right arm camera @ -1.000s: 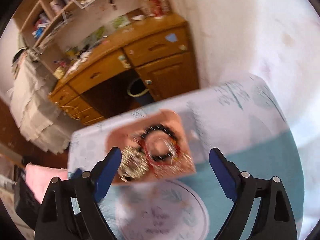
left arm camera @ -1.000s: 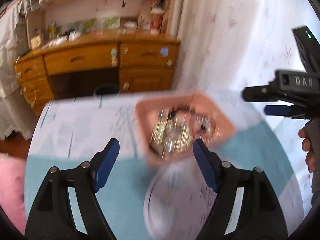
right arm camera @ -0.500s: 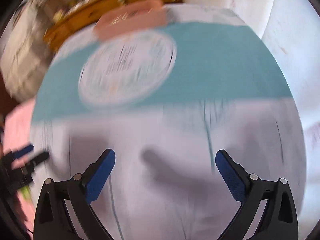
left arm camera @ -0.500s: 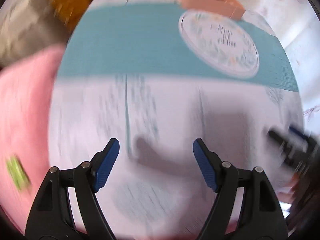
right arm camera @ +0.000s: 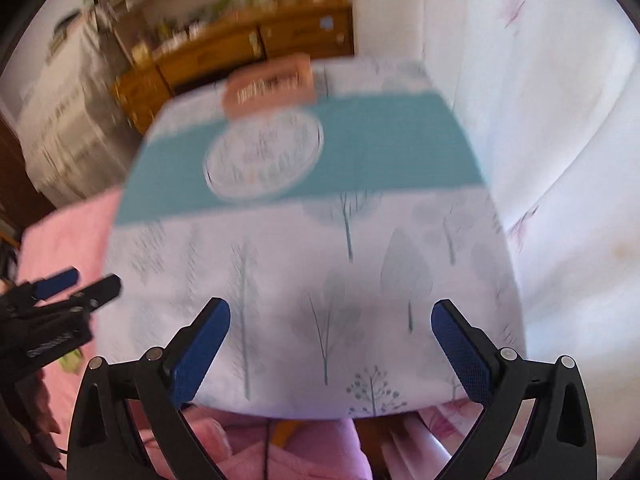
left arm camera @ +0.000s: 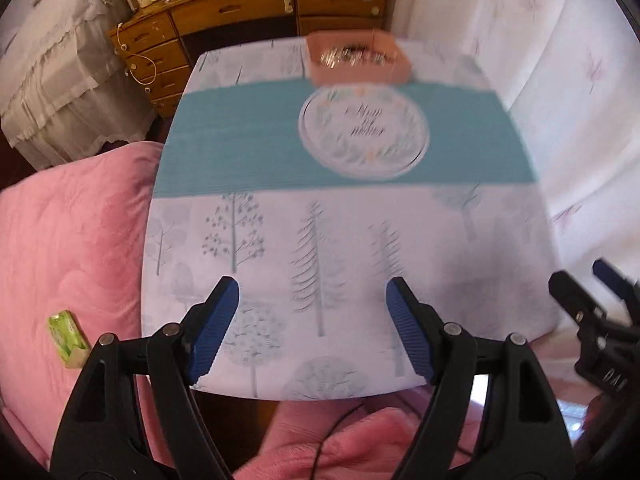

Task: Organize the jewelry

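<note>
A pink box [left arm camera: 358, 60] holding a tangle of jewelry [left arm camera: 352, 55] stands at the far edge of the small table; it also shows, blurred, in the right wrist view [right arm camera: 270, 84]. A round white plate with a leaf print [left arm camera: 363, 132] lies just in front of it on the teal band, and shows in the right wrist view [right arm camera: 262, 156] too. My left gripper [left arm camera: 312, 324] is open and empty above the table's near edge. My right gripper [right arm camera: 330, 344] is open and empty there too, far from the box.
The table [left arm camera: 500, 264] has a white tree-print cloth. A pink quilt [left arm camera: 72, 248] with a small green packet [left arm camera: 68, 338] lies to the left. A wooden dresser [left arm camera: 240, 12] stands behind. White curtain [left arm camera: 560, 80] hangs on the right.
Both grippers have pulled back from over the pink box to the table's near edge and have tilted up, so the box and plate now sit far ahead. Both stay open.
</note>
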Motion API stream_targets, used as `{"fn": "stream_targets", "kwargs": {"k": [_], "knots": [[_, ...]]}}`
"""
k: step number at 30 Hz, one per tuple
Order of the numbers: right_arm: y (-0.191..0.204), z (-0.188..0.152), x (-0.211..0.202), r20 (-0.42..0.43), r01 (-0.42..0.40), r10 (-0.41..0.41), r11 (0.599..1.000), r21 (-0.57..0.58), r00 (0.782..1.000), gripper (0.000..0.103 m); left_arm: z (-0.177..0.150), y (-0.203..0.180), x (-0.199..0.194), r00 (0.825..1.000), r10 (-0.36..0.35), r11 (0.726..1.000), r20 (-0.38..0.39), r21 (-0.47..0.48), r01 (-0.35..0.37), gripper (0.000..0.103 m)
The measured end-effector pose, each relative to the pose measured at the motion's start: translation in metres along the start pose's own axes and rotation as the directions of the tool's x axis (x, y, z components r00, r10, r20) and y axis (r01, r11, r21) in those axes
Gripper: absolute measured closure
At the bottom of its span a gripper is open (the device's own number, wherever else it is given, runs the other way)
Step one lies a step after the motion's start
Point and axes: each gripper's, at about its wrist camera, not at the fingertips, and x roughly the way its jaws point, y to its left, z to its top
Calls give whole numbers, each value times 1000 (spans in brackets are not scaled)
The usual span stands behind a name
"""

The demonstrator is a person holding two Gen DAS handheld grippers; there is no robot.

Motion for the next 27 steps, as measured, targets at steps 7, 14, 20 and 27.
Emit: {"fn": "stream_targets", "kwargs": {"k": [7,14,20,27], "knots": [[-12,6,-66,26,-106,105,993,44,994,1,21,-17,-42,997,-57,998,57,13,56,27],[-10,6,-80,-2,-181,182,979,93,983,1,2,-35,-45,995,-39,999,89,-4,39,27],[1,7,-84,66,-132,130,991,18,989,1,-13,-40,-49,990,10,1000,141,-17,-7,23],[3,3,-78,69,-127,127,992,-13,989,1,-21,-36,-47,987,13,999,161,-40,-6,7]]}}
